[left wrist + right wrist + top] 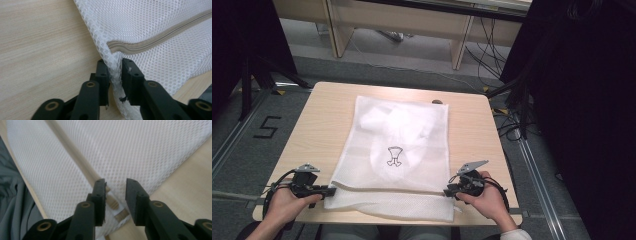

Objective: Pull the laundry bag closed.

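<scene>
Wood table (317, 130), mesh bag (397, 150) lengthwise away, zip (160, 37) crosswise near edge

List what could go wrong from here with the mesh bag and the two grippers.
The left gripper pinches only a thin bunch of the mesh bag at its edge; a pull might slip or snag the netting. The right gripper stands open around the zipper end, so closing could catch mesh, not the pull. The bag's near edge overhangs the table.

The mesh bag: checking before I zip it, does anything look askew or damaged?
No damage shows. The mesh bag lies flat, but its near edge is folded over along the zipper, and the left gripper bunches the corner mesh between its jaws.
</scene>
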Demonstrator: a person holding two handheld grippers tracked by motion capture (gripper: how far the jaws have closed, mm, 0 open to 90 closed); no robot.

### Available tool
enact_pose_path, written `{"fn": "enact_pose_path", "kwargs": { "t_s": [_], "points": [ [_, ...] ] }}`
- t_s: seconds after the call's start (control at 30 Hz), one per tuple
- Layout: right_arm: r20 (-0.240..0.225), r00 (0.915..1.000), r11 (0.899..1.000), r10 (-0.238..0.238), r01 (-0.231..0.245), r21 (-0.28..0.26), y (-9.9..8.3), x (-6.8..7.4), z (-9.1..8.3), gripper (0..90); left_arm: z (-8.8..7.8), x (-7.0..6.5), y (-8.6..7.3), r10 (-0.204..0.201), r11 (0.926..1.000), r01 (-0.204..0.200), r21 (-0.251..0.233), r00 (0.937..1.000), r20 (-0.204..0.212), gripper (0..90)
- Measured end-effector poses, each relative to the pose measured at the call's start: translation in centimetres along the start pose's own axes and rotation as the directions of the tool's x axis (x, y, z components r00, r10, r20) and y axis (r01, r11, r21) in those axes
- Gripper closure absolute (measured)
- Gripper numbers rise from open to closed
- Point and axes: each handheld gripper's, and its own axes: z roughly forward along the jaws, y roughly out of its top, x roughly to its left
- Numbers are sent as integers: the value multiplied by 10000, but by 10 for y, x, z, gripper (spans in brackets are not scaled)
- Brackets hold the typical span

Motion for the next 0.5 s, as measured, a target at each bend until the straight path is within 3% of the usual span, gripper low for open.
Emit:
{"fn": "enact_pose_path", "kwargs": {
  "t_s": [0.13, 0.2, 0.27, 0.37, 0.4, 0.43, 0.47, 0.5],
  "points": [
    [732, 9960, 9956, 503, -442, -823, 2, -3, -7, 617, -7, 2, 1, 62, 9971, -79, -753, 9997, -223, 555],
    [1044, 9906, 9913, 880, -768, -1071, 1, -9, -11, 597, -11, 2, 2, -160, 9898, 113, -1420, 9994, -319, 475],
    [1259, 9852, 9789, 1163, -923, -1826, -1, -13, -11, 587, -13, 2, 3, -226, 9790, 120, -2036, 9985, -499, 403],
    [1477, 9755, 9663, 1629, -1275, -2235, -2, -19, -18, 567, -18, 4, 4, -374, 9611, 101, -2760, 9949, -938, 332],
    [1569, 9651, 9588, 2099, -1717, -2262, -3, -18, -21, 564, -19, 5, 4, -402, 9565, 82, -2916, 9938, -1038, 313],
    [1687, 9596, 9527, 2252, -1806, -2445, -4, -19, -20, 559, -21, 6, 4, -483, 9497, 83, -3131, 9916, -1203, 303],
    [1869, 9585, 9557, 2154, -1676, -2420, -5, -24, -23, 557, -23, 7, 4, -579, 9472, 145, -3204, 9903, -1263, 300],
    [1790, 9524, 9443, 2468, -1949, -2651, -6, -24, -21, 555, -24, 9, 4, -646, 9425, 189, -3336, 9899, -1263, 303]
  ]
}}
